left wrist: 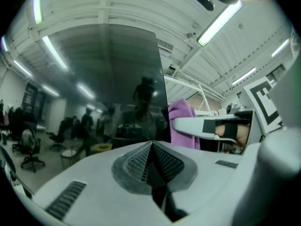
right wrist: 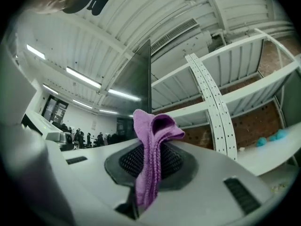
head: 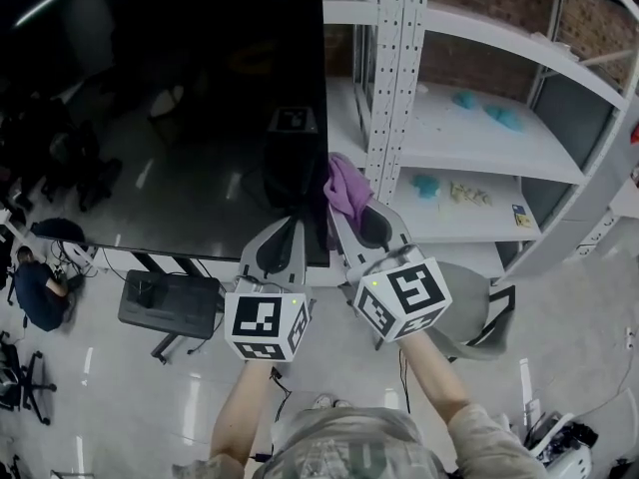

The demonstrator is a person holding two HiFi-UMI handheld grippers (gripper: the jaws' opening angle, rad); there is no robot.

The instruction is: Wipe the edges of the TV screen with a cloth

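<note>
A large dark TV screen (head: 180, 108) fills the upper left of the head view, its right edge (head: 325, 118) running down the middle. My right gripper (head: 344, 213) is shut on a purple cloth (head: 346, 188), which sits against that right edge near the lower corner. In the right gripper view the cloth (right wrist: 150, 145) bunches out of the closed jaws with the screen edge (right wrist: 149, 79) just beyond. My left gripper (head: 300, 218) is shut and empty in front of the screen's lower part; in its own view the cloth (left wrist: 182, 124) shows to the right beside the TV screen (left wrist: 108, 88).
A white metal shelving unit (head: 479, 118) stands right of the TV, with a perforated upright (head: 394, 78) close to the screen edge and small teal items (head: 499, 116) on its shelves. Below are the TV stand (head: 165, 302), a person (head: 35, 287) crouching at the left, and a grey bin (head: 469, 317).
</note>
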